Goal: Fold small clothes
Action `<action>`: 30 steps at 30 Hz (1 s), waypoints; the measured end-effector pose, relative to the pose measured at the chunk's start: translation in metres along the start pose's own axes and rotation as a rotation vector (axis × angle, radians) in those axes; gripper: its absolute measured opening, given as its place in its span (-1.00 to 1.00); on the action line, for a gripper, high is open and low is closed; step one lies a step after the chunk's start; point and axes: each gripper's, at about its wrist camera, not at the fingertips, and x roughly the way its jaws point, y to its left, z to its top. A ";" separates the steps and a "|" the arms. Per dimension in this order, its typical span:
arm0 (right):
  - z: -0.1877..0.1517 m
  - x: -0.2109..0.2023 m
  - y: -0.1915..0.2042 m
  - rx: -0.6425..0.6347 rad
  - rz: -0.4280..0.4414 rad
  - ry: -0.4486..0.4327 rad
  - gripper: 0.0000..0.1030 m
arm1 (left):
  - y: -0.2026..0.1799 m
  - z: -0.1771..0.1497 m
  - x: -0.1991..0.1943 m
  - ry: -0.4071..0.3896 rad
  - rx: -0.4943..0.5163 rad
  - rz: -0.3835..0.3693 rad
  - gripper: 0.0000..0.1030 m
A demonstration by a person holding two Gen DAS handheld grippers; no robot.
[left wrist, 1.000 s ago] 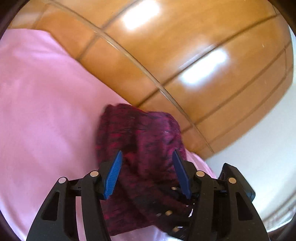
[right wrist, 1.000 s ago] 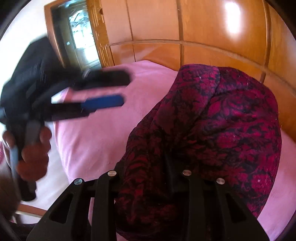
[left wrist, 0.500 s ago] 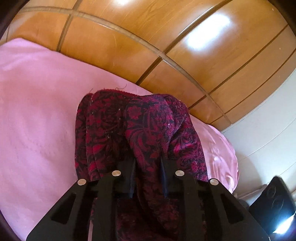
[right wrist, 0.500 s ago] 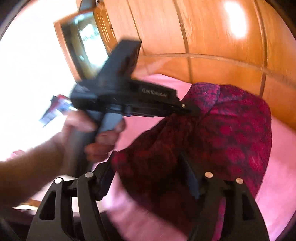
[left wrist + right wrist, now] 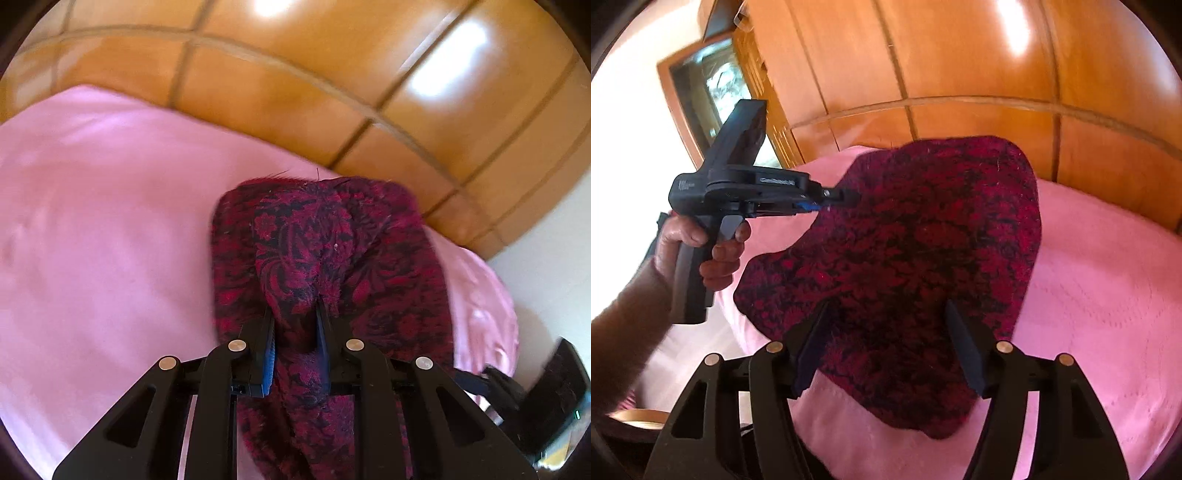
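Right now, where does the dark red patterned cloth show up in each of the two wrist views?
Left wrist view: the dark red patterned cloth fills the centre and lower middle, a fold pinched in the left gripper.
Right wrist view: the cloth spreads over the centre; the left gripper grips its left edge.
Shared landmark: the pink bedspread under it, with the wooden panelling behind.

White lettering on the left gripper body; too blurred to read.

Garment on bedspread, headboard behind.
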 end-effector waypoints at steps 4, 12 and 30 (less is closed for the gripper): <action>0.001 0.029 0.013 -0.093 -0.066 0.023 0.29 | 0.015 -0.014 0.004 -0.015 -0.043 0.061 -0.64; 0.031 0.010 -0.034 0.089 0.147 0.069 0.32 | -0.006 -0.024 -0.006 -0.094 0.015 0.121 -0.64; 0.132 0.161 -0.089 0.158 -0.147 0.220 0.26 | -0.017 -0.037 -0.006 -0.158 0.058 0.217 -0.64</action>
